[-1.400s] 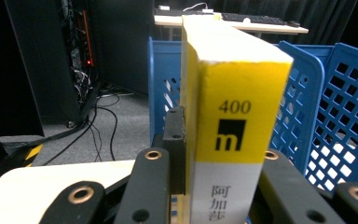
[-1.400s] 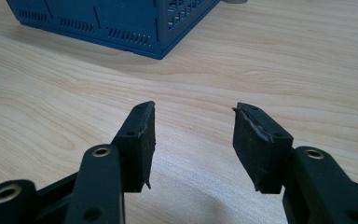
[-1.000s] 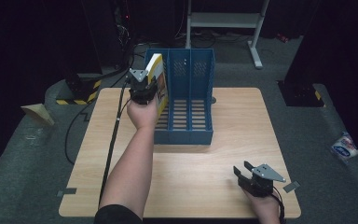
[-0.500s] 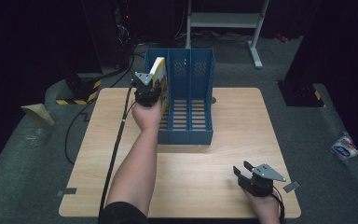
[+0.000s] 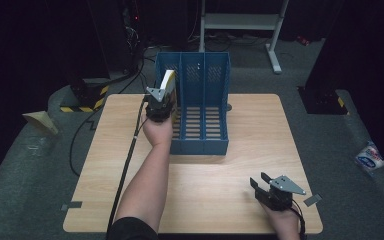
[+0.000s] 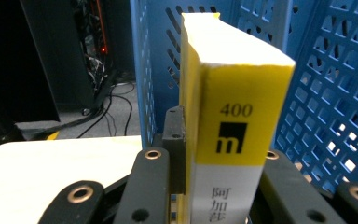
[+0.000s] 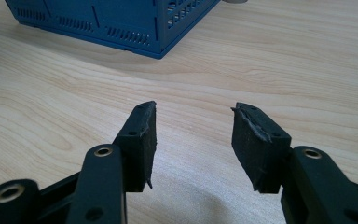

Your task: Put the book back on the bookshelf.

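A blue slotted file rack (image 5: 200,107) stands at the back middle of the wooden table (image 5: 240,185). My left gripper (image 5: 161,100) is shut on a yellow and white book (image 5: 167,82), held upright at the rack's left compartment. In the left gripper view the book (image 6: 228,116) stands between the jaws, with the rack's perforated walls (image 6: 326,102) behind and to the right of it. My right gripper (image 5: 266,184) rests open near the table's front right corner. In the right gripper view its jaws (image 7: 193,135) are apart over bare wood, the rack's corner (image 7: 121,23) farther off.
A black cable (image 5: 127,160) trails from the left gripper along the table's left side. A small grey tab (image 5: 312,200) lies by the right gripper. Off the table stand a white metal frame (image 5: 240,25), dark equipment with cables (image 5: 125,35) and a packet (image 5: 370,157) on the floor.
My left gripper has carried the book forward and slightly right, up to the rack's left compartment. The right gripper has stayed where it was.
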Available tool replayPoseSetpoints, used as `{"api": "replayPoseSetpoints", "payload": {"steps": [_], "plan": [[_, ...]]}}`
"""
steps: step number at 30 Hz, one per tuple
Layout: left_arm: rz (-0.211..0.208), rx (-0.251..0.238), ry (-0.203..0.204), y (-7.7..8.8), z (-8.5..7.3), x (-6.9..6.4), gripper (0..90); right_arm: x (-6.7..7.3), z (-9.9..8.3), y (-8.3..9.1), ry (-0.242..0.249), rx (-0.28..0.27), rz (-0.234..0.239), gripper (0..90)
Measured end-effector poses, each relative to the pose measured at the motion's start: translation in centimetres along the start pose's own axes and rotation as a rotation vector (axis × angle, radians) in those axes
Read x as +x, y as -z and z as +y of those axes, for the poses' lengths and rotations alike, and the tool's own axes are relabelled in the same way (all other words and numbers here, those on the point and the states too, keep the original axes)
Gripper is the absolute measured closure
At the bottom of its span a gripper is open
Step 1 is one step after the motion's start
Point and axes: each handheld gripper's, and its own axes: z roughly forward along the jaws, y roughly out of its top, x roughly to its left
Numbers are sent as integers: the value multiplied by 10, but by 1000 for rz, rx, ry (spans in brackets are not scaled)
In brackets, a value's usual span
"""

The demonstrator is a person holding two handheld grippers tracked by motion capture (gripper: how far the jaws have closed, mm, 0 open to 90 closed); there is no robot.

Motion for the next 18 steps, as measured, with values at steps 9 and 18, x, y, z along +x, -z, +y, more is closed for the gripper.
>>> {"api": "replayPoseSetpoints", "payload": {"steps": [9,18], "plan": [[-73,32,19,11,1,0,688,1,1,1,-1,-3,3,495],[-108,82,-18,15,14,11,616,1,1,2,-2,-5,1,493]]}}
